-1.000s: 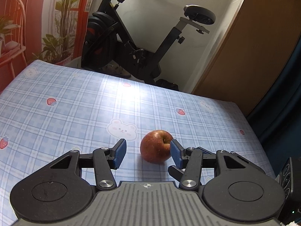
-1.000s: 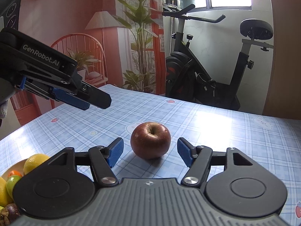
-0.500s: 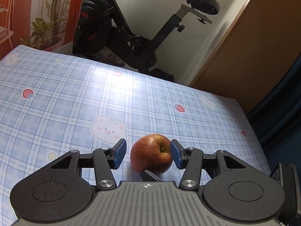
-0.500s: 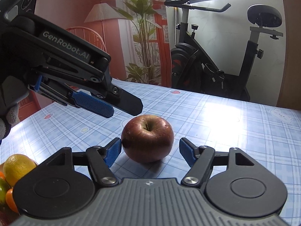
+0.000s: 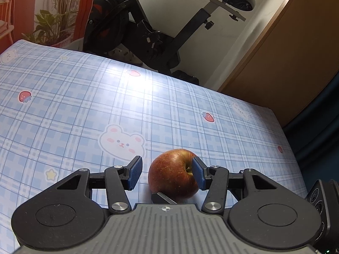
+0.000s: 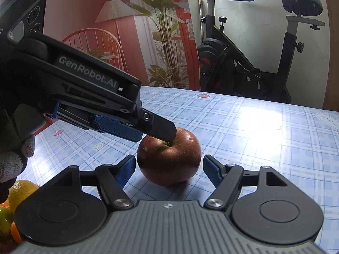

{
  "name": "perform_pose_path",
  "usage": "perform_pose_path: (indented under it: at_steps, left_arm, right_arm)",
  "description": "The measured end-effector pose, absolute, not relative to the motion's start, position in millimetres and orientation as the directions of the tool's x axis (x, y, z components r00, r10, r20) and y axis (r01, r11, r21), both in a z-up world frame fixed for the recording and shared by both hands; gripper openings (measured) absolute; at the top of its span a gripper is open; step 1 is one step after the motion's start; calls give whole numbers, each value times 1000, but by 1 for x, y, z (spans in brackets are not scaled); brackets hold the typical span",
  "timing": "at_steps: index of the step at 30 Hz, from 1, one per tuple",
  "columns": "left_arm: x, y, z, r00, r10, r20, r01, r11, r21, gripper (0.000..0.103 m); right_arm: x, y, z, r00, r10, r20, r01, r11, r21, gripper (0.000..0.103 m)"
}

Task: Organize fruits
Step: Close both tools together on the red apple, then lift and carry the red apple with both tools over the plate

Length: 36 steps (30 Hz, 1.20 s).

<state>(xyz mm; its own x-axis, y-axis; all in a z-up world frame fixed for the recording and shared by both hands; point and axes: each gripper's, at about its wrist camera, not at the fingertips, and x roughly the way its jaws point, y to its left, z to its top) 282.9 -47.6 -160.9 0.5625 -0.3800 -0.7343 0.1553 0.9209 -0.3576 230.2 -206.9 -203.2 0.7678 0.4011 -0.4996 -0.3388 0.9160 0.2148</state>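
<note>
Both grippers closer around apple point(image 6: 168, 162)

A table point(image 5: 74, 105) is covered with a shiny cloth of blue and white squares. Little white bears, red strawberries and yellow stars are printed on it. A bright patch of light is seen on the far part. One red apple point(image 5: 172, 174) is set upright on the cloth, close to a bear. Some small fruits point(image 6: 12, 209), yellow, green and orange, are seen at the near left edge.
</note>
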Motion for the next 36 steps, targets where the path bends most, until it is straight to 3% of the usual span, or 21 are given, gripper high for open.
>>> perform_pose_path:
  at_steps: [9,12,36]
  left_arm:
    - [285,-51,-165,553,-389,-737,159,917,-365,53]
    - [285,-52,-164,548,-398,-735,168,914,-370,43]
    - [232,-47,-146,515,-409,-753,204,912,-356,42]
  right_arm:
    - [237,-208,-205,754,404,-518,-332,915,230,71]
    - [238,-209,-205,755,403,-517,-328,915,234,70]
    - [175,-196,-186,770,400,-497,-302,915,269,68]
